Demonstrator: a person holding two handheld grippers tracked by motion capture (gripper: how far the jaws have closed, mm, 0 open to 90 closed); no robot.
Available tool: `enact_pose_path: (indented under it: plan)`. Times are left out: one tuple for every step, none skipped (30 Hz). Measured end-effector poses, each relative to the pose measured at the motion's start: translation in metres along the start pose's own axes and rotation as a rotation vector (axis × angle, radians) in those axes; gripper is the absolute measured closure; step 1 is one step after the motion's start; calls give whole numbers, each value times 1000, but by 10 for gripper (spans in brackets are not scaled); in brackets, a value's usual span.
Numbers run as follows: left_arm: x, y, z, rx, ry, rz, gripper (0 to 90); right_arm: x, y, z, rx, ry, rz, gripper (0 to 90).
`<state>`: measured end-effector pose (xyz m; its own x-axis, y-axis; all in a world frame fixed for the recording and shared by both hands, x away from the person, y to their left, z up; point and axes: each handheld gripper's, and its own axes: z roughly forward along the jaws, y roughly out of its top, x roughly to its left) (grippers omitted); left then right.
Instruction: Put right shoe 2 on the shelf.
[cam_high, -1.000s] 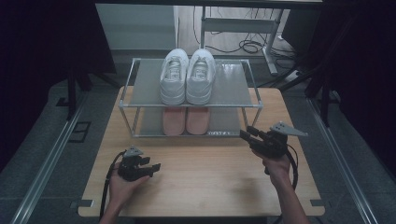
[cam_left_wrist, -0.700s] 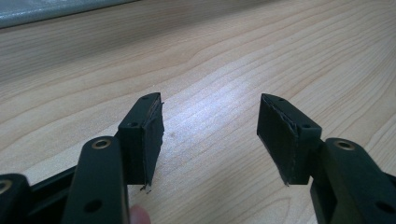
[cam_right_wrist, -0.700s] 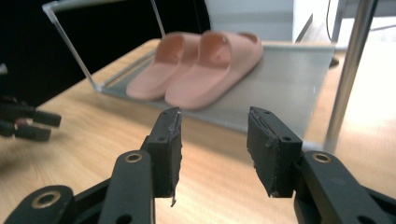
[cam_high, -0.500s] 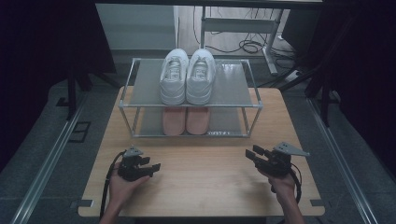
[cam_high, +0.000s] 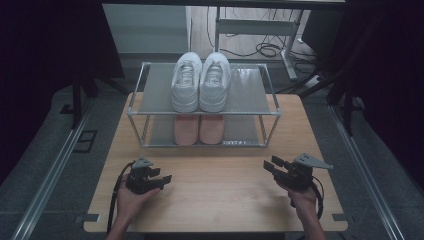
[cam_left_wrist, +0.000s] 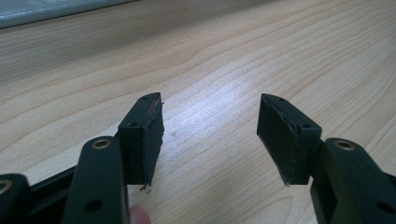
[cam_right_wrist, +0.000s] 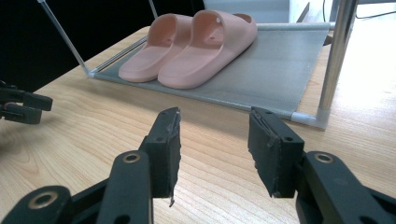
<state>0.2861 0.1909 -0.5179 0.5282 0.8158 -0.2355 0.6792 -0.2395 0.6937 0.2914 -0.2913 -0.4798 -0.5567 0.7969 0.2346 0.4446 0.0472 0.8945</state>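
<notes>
A metal two-shelf rack (cam_high: 245, 114) stands at the back of the wooden table (cam_high: 215, 205). A pair of white sneakers (cam_high: 201, 82) sits on its top shelf, and a pair of pink slides (cam_high: 199, 129) on the bottom one. My left gripper (cam_high: 164, 177) rests low at the front left, open, with only bare wood between its jaws (cam_left_wrist: 210, 126). My right gripper (cam_high: 271, 164) is at the front right, open and empty, pointing left toward the rack. Past its jaws (cam_right_wrist: 215, 135) the pink slides (cam_right_wrist: 187, 46) lie on the grey mesh shelf.
The rack's right front post (cam_right_wrist: 334, 60) stands just beyond the right gripper. The left gripper's tips (cam_right_wrist: 23, 107) show at the far left of the right gripper view. Cables (cam_high: 265, 49) lie on the floor behind the table. Dark surroundings flank both sides.
My right gripper has come down and back from near the rack's right front corner to low over the table's front right. The left gripper has stayed put.
</notes>
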Motion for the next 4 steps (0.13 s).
enact_pose_path:
  plan:
    - [0, 0, 0, 1, 1, -1, 415, -1, 0, 0, 2, -2, -1, 533]
    - [1, 0, 0, 1, 2, -3, 415, -1, -1, -1, 1, -3, 1, 530]
    - [1, 0, 0, 1, 2, -5, 415, -2, -1, -1, -1, -4, 2, 528]
    - [1, 0, 1, 2, 2, -7, 415, -2, -1, -1, -1, -4, 3, 527]
